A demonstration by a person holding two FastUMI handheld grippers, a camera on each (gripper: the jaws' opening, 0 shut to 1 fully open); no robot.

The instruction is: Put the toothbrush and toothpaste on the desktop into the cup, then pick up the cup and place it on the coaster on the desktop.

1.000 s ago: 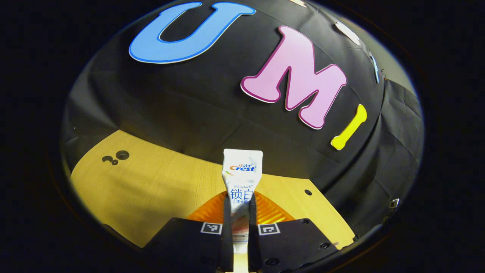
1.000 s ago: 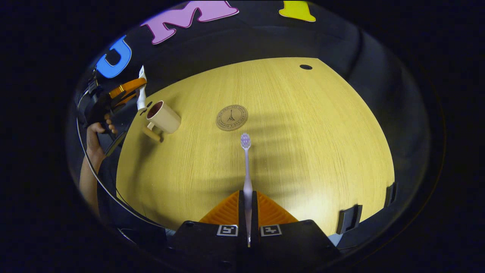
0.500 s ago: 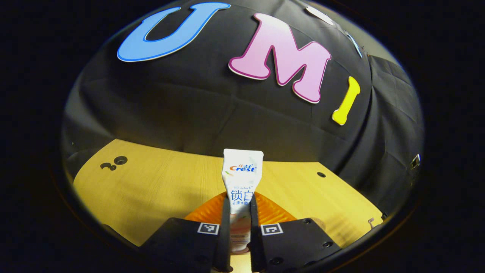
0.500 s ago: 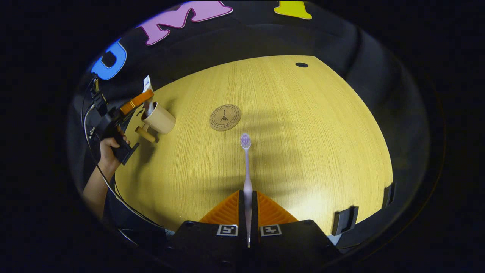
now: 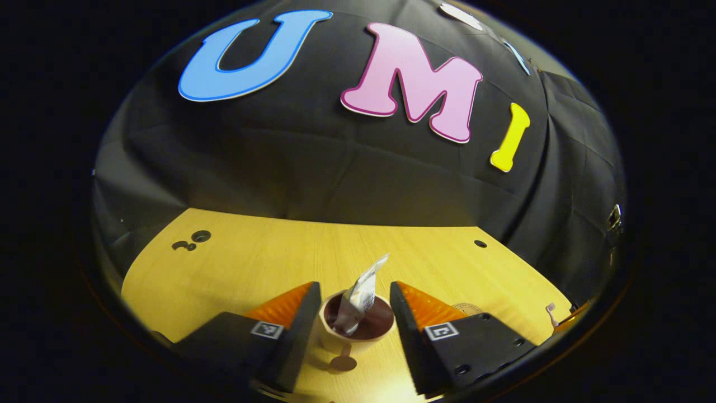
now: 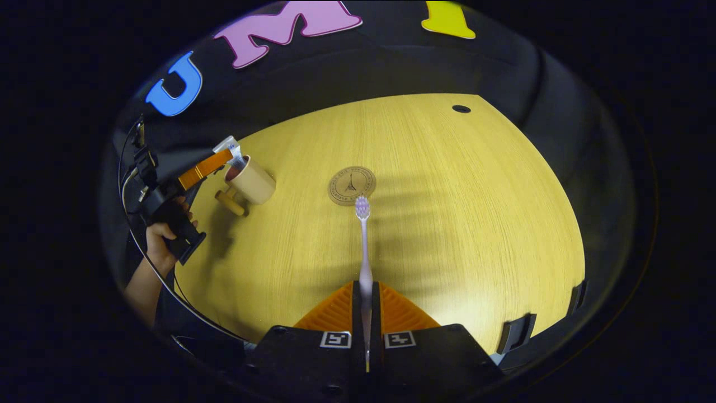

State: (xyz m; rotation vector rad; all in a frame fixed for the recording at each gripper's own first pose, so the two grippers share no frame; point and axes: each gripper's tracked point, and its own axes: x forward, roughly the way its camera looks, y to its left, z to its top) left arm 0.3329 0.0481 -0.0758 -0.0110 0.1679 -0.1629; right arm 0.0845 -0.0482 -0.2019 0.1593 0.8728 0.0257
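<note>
In the left gripper view my left gripper (image 5: pixel 353 305) stands open, its orange fingers (image 5: pixel 288 299) either side of the beige cup (image 5: pixel 335 340). The white toothpaste tube (image 5: pixel 361 294) leans inside the cup, free of the fingers. The cup's wooden handle (image 5: pixel 342 362) points toward me. In the right gripper view my right gripper (image 6: pixel 366 294) is shut on the toothbrush (image 6: pixel 364 246), whose bristled head points toward the round brown coaster (image 6: pixel 351 185). The cup (image 6: pixel 251 182) sits far left there, with the left gripper (image 6: pixel 201 168) over it.
The yellow wooden desktop (image 6: pixel 447 212) has small dark holes (image 6: pixel 461 108) near its far edge. A hand (image 6: pixel 159 246) and cable sit at the left edge. Black clips (image 6: pixel 517 333) line the table's right rim.
The left gripper lowered over the cup, opened and let go of the toothpaste, which now leans in the cup. The right gripper keeps the toothbrush, shifted slightly toward the coaster.
</note>
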